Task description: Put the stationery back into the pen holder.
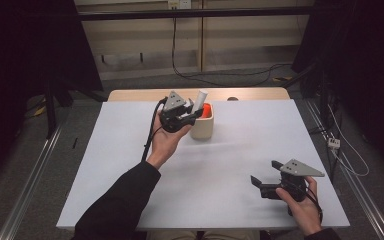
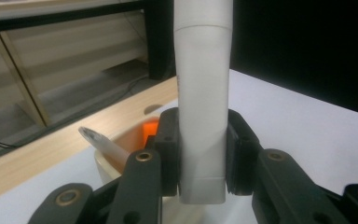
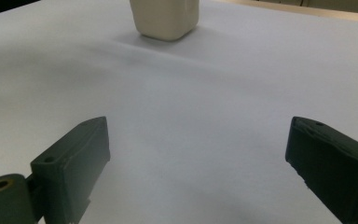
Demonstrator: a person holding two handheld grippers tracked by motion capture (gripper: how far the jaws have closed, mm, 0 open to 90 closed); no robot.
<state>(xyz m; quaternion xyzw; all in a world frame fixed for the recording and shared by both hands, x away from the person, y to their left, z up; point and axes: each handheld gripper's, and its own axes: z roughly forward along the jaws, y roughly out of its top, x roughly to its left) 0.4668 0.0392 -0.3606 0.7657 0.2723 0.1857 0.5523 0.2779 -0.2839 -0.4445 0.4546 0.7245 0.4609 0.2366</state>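
A white tube [image 2: 202, 93] stands upright between the jaws of my left gripper [image 2: 203, 156], which is shut on its lower end. In the high view that left gripper [image 1: 189, 114] hovers at the left side of a cream cup [image 1: 202, 127] with an orange inside, and the white tube [image 1: 200, 96] sticks up over the cup's rim. The cup [image 2: 121, 149] also holds a flat grey-tipped tool [image 2: 100, 141]. My right gripper [image 1: 264, 176] rests near the table's front right, jaws wide open with nothing between them. Ahead of it stands the cup [image 3: 165, 17], with the right gripper [image 3: 196, 154] low over the table.
The white table [image 1: 240, 150] has a wooden strip along its far edge. Dark curtains hang on both sides, and cables lie on the floor behind the table. Metal rails run along the floor left and right.
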